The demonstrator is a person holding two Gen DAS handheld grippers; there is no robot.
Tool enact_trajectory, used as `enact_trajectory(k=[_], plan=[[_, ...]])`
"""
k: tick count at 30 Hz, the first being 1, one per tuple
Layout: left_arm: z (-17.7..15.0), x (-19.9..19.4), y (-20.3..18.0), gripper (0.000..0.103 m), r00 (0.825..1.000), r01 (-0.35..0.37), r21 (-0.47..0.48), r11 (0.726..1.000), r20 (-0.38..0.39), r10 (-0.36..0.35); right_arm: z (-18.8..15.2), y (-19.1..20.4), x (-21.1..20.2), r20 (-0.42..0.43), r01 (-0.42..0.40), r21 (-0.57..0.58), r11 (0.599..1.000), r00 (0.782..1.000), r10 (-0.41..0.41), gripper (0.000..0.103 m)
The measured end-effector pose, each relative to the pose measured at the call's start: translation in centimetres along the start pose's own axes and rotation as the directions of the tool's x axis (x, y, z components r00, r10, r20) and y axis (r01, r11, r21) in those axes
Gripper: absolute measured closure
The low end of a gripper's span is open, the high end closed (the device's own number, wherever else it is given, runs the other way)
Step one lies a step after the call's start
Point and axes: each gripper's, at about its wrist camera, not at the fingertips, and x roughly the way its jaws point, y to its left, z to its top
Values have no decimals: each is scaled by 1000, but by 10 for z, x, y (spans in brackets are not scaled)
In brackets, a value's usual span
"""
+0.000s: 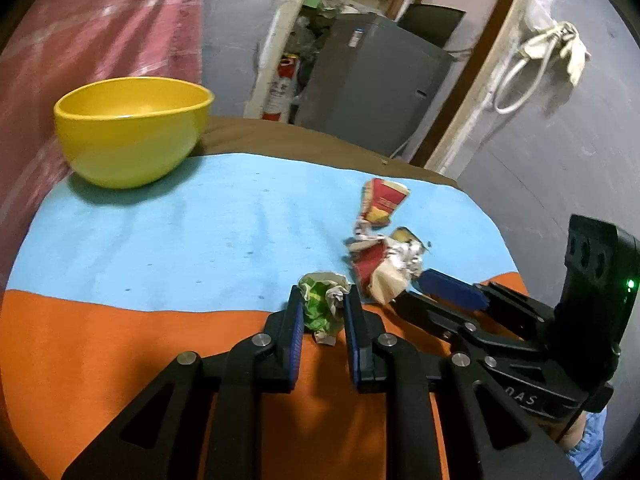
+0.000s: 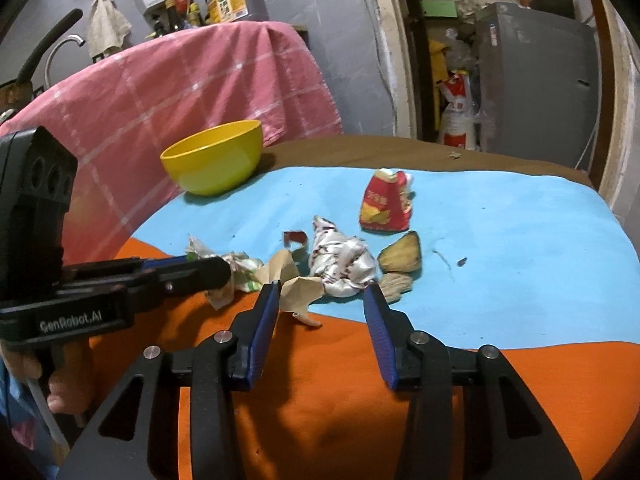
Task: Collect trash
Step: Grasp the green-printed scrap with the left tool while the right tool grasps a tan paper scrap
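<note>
My left gripper (image 1: 322,304) is shut on a crumpled green-and-white wrapper (image 1: 322,306) at the edge of the orange cloth; it also shows in the right wrist view (image 2: 240,266). My right gripper (image 2: 322,294) is open, its jaws on either side of a crumpled silver foil wrapper (image 2: 342,264) and brown paper (image 2: 296,284). In the left wrist view the right gripper (image 1: 452,290) sits by that pile (image 1: 384,264). A red snack packet (image 2: 386,204) lies farther back. A yellow bowl (image 1: 132,128) stands at the far left, also seen in the right wrist view (image 2: 214,158).
A blue cloth (image 1: 200,232) and an orange cloth (image 1: 120,360) cover the table. A pink checked cloth (image 2: 180,88) hangs behind the bowl. A brown peel piece (image 2: 400,258) lies right of the foil. A grey cabinet (image 1: 372,84) stands beyond the table's far edge.
</note>
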Motion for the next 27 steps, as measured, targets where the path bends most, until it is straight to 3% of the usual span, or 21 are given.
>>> enact_trajectory(k=[5,12,20,27], plan=[[1,-3,10,88,1000,-14,-38,999,5,15,1,4,5,-21,-14,-14,1000,1000,14,62],[-2,-7,3,89,999,-35,-17,999,26,36,2,10,11,-39,-26,-27,999,999,25,91],[-2,-15,0,93,996,-63,-7,998,59,63,0,11,-1,16,-26,-34,999,1000,26,93],[3,-28,-16,94,988,-82,42,996,134,76,-2,13,-26,132,0,-63,998,991,8,93]])
